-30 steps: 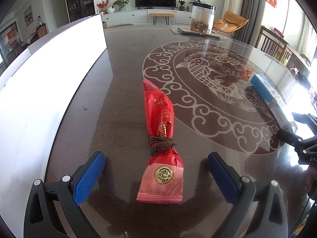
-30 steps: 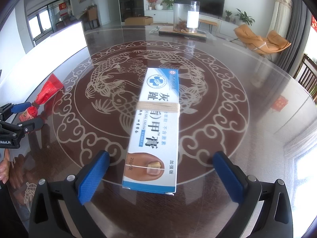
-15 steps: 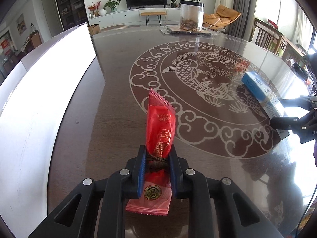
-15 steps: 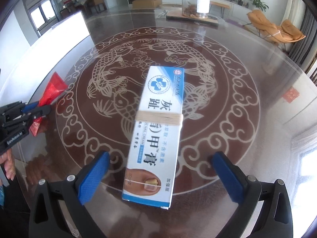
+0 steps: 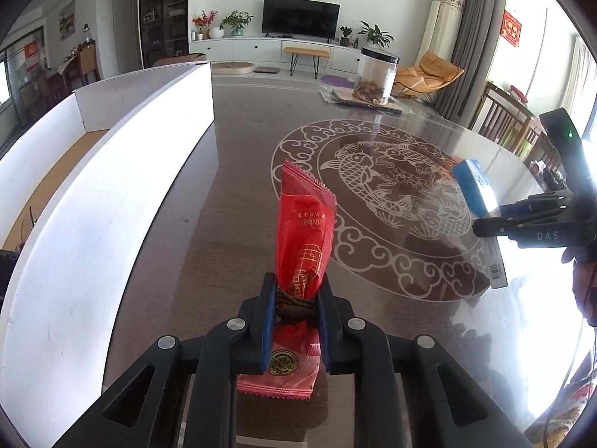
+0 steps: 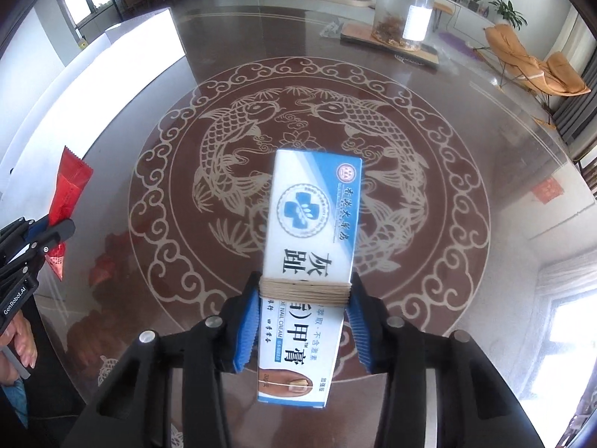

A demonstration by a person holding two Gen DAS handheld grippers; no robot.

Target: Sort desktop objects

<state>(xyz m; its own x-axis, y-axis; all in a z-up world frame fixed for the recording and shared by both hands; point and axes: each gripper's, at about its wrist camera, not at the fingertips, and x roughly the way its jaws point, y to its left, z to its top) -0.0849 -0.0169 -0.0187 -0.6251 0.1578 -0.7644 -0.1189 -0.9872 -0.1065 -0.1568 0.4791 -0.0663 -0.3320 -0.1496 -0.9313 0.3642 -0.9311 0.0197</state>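
Now your left gripper (image 5: 294, 321) pinches the soft, crinkly red foil packet (image 5: 303, 246) at its twine-bound waist; the right gripper (image 6: 304, 321) clamps the stiff blue-white carton (image 6: 311, 246) above the fish medallion (image 6: 238, 142).

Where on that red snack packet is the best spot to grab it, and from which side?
At its pinched waist, where dark cord is tied around the red packet. The left gripper comes in along the packet's length from its near end, one pad on each side of the narrow waist. The wrapper is narrowest there, so the pads probably slip less than on the puffy ends.
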